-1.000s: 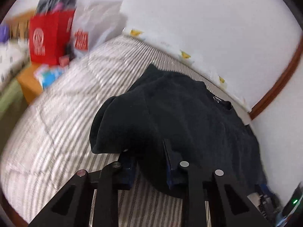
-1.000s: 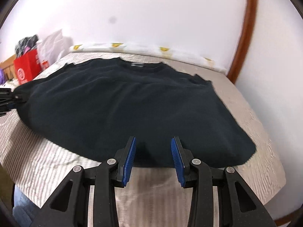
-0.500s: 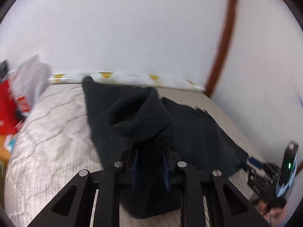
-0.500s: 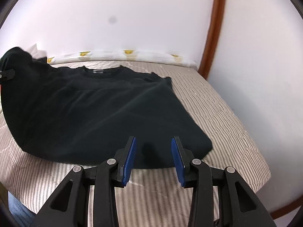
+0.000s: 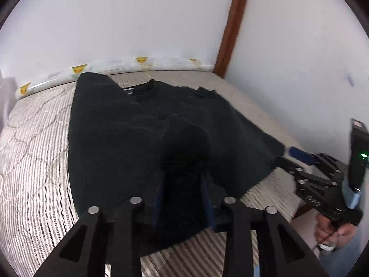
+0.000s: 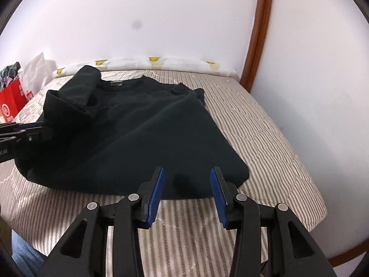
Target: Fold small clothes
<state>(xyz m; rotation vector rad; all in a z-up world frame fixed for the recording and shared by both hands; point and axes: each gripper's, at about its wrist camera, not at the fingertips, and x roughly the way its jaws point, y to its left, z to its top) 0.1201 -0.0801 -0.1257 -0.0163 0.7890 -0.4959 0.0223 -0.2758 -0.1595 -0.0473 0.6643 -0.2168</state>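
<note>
The left tongs [image 5: 182,198] are clamped on a bunched fold of the black sweater [image 6: 143,133], the dark cloth filling the gap between their blue pads and spilling over them toward the camera. The right tongs [image 6: 188,194] stand apart with nothing between them, their blue pads [image 6: 156,196] poised just over the near hem of the sweater, close to its near right corner; whether they touch the cloth cannot be told. In the left wrist view the right tongs [image 5: 297,157] show at the far right edge, held by a hand [image 5: 332,235], just beside the sweater's corner. In the right wrist view the left tongs [image 6: 34,131] enter from the left edge at the sweater's left side, where the cloth is lifted and doubled over. The sweater lies spread on the bed [image 6: 265,138], neck toward the wall, with its left sleeve [image 6: 80,87] folded inward across the body and the right side already tucked in to a straight edge. The bed carries a quilted cover in grey and white stripes. Along the far edge of the bed, against the wall, runs a long white bolster [image 6: 161,62] printed with small yellow shapes. Beyond the bed's left end stands a red paper bag [image 6: 10,103] with dark checked cloth [image 6: 10,71] sticking out of its top, and beside it a white plastic bag [image 6: 37,71] whose contents are hidden.
</note>
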